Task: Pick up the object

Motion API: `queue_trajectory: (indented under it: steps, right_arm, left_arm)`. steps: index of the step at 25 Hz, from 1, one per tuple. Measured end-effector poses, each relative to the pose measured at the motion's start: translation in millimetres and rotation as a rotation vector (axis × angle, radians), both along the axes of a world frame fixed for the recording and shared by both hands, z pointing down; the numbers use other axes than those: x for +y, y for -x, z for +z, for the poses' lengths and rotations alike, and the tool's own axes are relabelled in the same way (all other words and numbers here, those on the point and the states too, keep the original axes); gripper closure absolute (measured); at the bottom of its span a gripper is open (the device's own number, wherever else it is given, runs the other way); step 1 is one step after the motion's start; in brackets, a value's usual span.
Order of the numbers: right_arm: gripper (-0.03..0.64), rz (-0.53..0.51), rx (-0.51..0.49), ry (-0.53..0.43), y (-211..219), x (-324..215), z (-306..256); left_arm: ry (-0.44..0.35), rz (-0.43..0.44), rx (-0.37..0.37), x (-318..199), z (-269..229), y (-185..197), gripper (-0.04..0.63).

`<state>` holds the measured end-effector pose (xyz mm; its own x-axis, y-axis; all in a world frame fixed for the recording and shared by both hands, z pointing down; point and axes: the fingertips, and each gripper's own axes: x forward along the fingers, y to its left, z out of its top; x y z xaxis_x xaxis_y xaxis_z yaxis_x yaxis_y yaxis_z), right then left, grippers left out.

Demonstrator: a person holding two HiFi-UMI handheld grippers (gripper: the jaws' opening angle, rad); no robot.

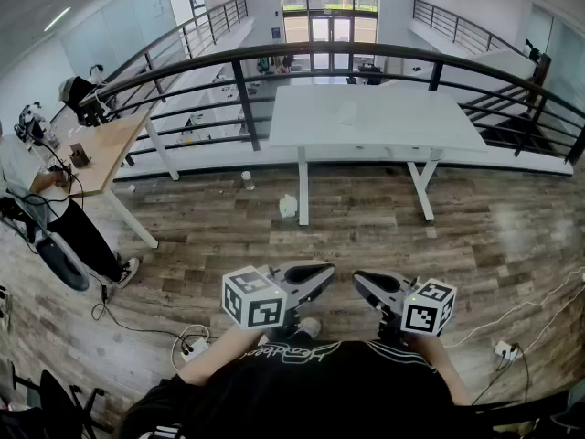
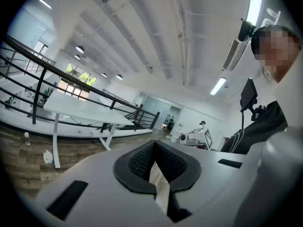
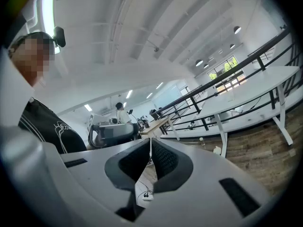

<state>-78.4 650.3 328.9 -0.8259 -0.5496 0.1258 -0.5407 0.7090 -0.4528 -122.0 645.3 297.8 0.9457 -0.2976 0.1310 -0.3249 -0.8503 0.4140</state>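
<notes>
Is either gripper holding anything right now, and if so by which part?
Nothing is held. The left gripper and the right gripper both have their jaws closed together with nothing between them.

White rectangular table point(image 1: 375, 117), black metal railing point(image 1: 366, 55), streaked brown wood-plank floor point(image 1: 228, 227), pale wooden desk point(image 1: 105, 149), grey left gripper point(image 1: 324, 277) and grey right gripper point(image 1: 361, 282), black textured pads point(image 2: 139, 162), black-and-white square-patterned marker cubes point(image 1: 253, 297)

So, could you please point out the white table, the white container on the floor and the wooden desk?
white table point(image 1: 375, 117), head view, its bare top.
white container point(image 1: 288, 207), head view, its body.
wooden desk point(image 1: 108, 146), head view, its bare top.
</notes>
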Motion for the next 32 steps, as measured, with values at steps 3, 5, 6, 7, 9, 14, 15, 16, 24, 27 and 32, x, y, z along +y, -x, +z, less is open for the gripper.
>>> queue_trajectory:
  steps: [3, 5, 6, 7, 9, 14, 15, 16, 24, 27, 32]
  right_arm:
    - [0.594, 0.005, 0.000, -0.006, -3.8, 11.7, -3.6]
    - [0.594, 0.008, 0.001, -0.013, -7.4, 16.0, -6.2]
    - [0.594, 0.009, 0.002, -0.018, -9.1, 17.3, -7.7]
    - [0.594, 0.009, 0.004, -0.024, -10.6, 18.7, -9.1]
    - [0.594, 0.010, 0.008, -0.032, -13.7, 22.2, -11.4]
    - [0.594, 0.032, -0.014, -0.051, -23.7, 26.0, -20.8]
    - [0.594, 0.035, -0.025, -0.054, -25.4, 26.0, -22.4]
    - [0.594, 0.038, -0.034, -0.055, -26.8, 25.8, -22.9]
    - [0.592, 0.044, -0.069, -0.011, -41.1, 8.2, -8.1]
    - [0.594, 0.047, -0.075, 0.001, -47.7, -1.3, 2.3]
    - [0.592, 0.065, -0.083, 0.029, -59.2, -29.2, 20.5]
  left_arm:
    - [0.000, 0.000, 0.000, 13.5, -1.9, -1.9, 0.588]
    - [-0.002, 0.002, 0.000, 19.2, -3.5, -4.8, 0.588]
    - [-0.003, 0.004, 0.002, 21.1, -4.6, -6.7, 0.588]
    - [-0.003, 0.006, 0.006, 22.6, -5.7, -8.7, 0.588]
    - [-0.002, 0.011, 0.011, 25.8, -7.6, -13.1, 0.588]
    - [-0.026, 0.028, 0.002, 35.2, -16.1, -21.7, 0.588]
    - [-0.030, 0.030, -0.001, 36.4, -17.1, -22.6, 0.588]
    - [-0.031, 0.029, -0.004, 36.9, -17.1, -22.9, 0.588]
    - [0.007, 0.017, -0.008, 18.1, -8.0, -33.9, 0.588]
    - [0.025, 0.029, -0.019, 6.5, 3.5, -41.8, 0.588]
    - [0.056, 0.047, -0.020, -27.5, 18.5, -54.7, 0.588]
